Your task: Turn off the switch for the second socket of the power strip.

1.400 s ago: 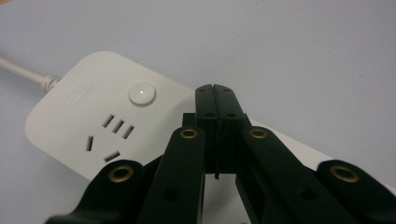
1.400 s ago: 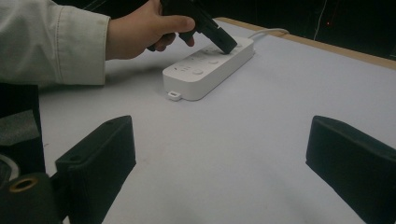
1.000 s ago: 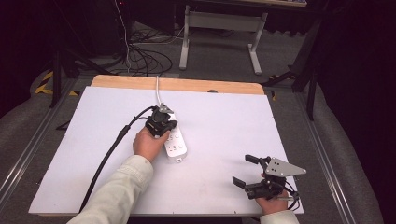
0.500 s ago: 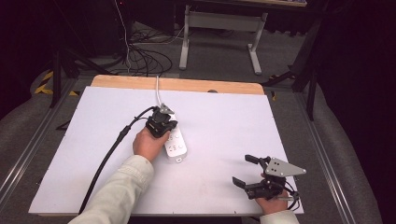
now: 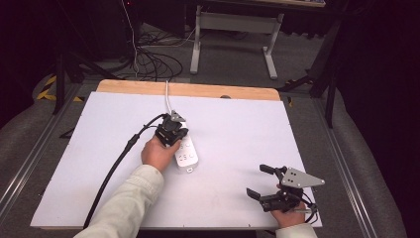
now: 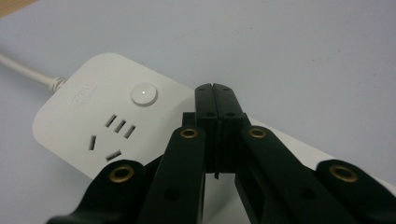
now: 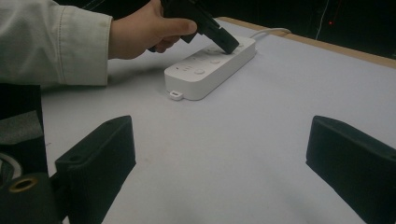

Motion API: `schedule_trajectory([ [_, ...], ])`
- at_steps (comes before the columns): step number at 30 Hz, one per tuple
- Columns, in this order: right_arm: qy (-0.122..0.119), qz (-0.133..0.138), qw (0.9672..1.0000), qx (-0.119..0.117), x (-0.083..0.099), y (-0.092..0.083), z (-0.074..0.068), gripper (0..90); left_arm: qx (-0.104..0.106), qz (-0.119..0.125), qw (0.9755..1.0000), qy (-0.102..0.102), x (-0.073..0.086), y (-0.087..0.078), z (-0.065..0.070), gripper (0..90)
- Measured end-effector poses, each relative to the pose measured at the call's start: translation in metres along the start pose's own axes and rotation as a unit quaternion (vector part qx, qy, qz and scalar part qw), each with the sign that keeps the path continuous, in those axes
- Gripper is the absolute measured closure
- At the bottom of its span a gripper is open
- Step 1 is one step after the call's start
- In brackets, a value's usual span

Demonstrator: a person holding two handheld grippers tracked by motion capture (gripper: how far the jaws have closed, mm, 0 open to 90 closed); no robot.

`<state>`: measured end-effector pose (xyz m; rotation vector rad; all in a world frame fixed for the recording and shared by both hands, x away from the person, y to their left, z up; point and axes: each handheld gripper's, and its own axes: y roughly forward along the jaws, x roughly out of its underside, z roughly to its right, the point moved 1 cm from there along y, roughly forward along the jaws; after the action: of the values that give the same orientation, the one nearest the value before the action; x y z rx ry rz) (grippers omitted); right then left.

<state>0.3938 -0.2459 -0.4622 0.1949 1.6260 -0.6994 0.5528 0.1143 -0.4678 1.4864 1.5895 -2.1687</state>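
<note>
Left tool [image 5: 172, 133]: jaws fully closed, nothing between them, tips resting on top of power strip [image 5: 186, 151] near round switch button [image 6: 143, 93]. No shift against earlier frames; hand holds position, so press on strip likely in progress, not released. Power strip: centre of white surface [image 5: 233, 129], cord [image 5: 168, 96] running to far edge. Right tool [image 5: 270, 184]: jaws wide, empty, parked near front right corner, well apart from strip.

Nothing has changed since the earlier pictures: the left gripper [image 5: 174, 130], jaws together, sits over the power strip [image 5: 186, 154] as before, and the right gripper [image 5: 261, 181] remains at five o'clock.
</note>
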Motion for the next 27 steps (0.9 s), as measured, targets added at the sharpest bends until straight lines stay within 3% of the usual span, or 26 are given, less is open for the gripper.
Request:
schedule_trajectory([
  [9,0.0,0.0,1.0,-0.001,0.0,0.0,0.0,8.5,-0.002,-0.003,1.0,-0.005,0.0,0.0,0.0,90.0],
  [14,0.002,0.0,1.0,0.001,0.0,-0.001,0.001,8.5,0.007,-0.011,0.9998,-0.014,-0.004,-0.005,-0.003,90.0],
  [17,0.003,0.002,1.0,0.001,0.0,-0.001,0.001,8.5,0.009,0.001,0.9999,-0.009,-0.005,-0.012,-0.002,90.0],
  [20,0.003,0.001,1.0,0.001,0.0,0.0,0.0,8.5,0.023,0.018,0.9994,-0.019,-0.01,-0.021,-0.002,90.0],
  [27,0.004,0.001,1.0,0.003,0.0,-0.001,0.0,8.5,0.021,0.031,0.9991,-0.019,-0.015,-0.036,-0.003,90.0],
])
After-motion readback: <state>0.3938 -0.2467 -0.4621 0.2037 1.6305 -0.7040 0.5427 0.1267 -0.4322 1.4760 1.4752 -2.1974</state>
